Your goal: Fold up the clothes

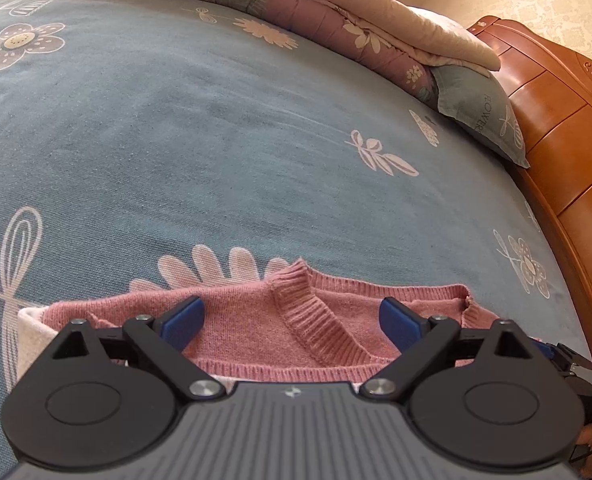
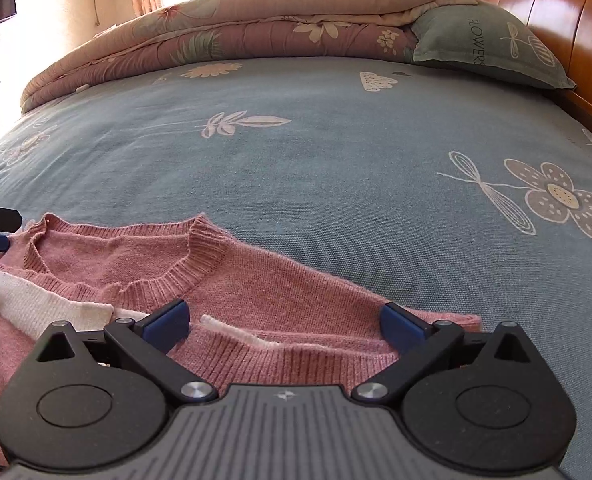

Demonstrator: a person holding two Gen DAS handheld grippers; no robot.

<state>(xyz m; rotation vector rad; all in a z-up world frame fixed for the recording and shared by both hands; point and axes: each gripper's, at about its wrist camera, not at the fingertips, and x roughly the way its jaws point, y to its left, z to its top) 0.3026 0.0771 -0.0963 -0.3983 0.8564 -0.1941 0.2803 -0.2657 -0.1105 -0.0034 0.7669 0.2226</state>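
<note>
Pink sweater (image 2: 255, 280): near edge of bed (image 2: 336, 152), neckline far, white-trimmed layers doubled over the body; partly folded, finish unclear. Left tongs (image 1: 291, 320) and right tongs (image 2: 285, 322): apart, hovering empty.

The pink sweater (image 2: 287, 288) was coarse ribbed knit with fuzzy white knit trim (image 2: 35, 300). The bed sheet (image 2: 316, 160) was matt woven cloth, slightly napped. The headboard (image 1: 564, 128) was glossy varnished wood. Each hand-held gripper body looked matt black, probably plastic, with bright metal pivot pins (image 1: 205, 388).
</note>
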